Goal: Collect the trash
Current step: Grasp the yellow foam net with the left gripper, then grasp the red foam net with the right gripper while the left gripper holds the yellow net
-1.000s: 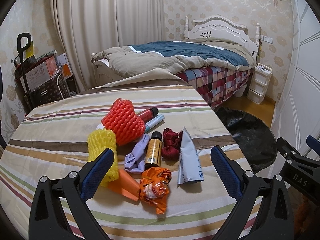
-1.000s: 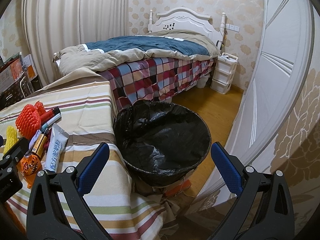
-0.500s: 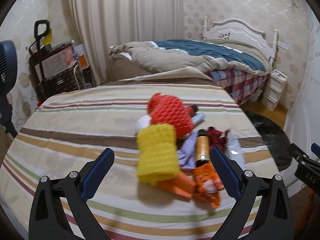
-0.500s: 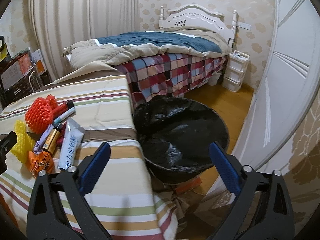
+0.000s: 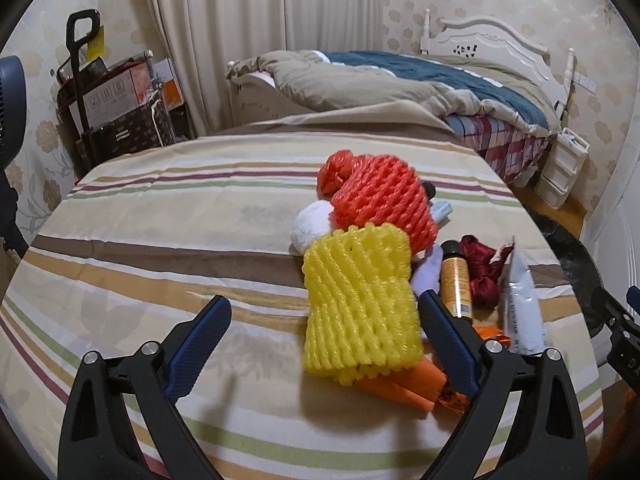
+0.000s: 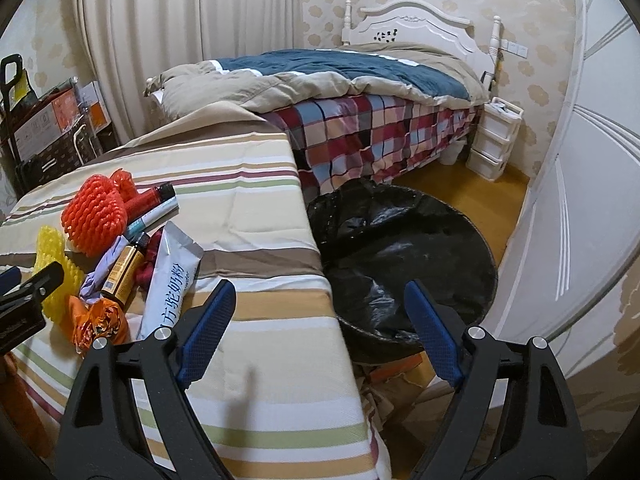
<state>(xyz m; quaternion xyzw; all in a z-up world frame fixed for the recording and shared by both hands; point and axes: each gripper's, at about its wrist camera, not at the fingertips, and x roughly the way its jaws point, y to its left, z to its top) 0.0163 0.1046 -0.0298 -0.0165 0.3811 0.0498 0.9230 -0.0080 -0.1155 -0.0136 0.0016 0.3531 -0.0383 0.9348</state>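
A pile of trash lies on the striped table (image 5: pixel 160 240): a yellow foam net (image 5: pixel 360 312), an orange-red foam net (image 5: pixel 380 204), an amber bottle (image 5: pixel 454 280), a dark red wrapper (image 5: pixel 482 268), a silver sachet (image 6: pixel 168 280) and an orange wrapper (image 6: pixel 96 320). My left gripper (image 5: pixel 322 304) hovers over the yellow net. Its jaws are closing with the net between them, near the right finger and well clear of the left one. My right gripper (image 6: pixel 319 291) hangs over the table's edge beside the black-lined bin (image 6: pixel 400 248), its jaws closing on nothing.
A bed (image 6: pixel 360 80) stands behind the table, with a white drawer unit (image 6: pixel 496 140) by its headboard. A trolley stacked with boxes (image 5: pixel 112 108) and a fan (image 5: pixel 10 112) are at the left. A white door (image 6: pixel 580 200) flanks the bin on the right.
My left gripper has moved in over the pile, so the yellow net now lies between its fingers. My right gripper has drifted toward the table's edge. Both pairs of jaws have narrowed.
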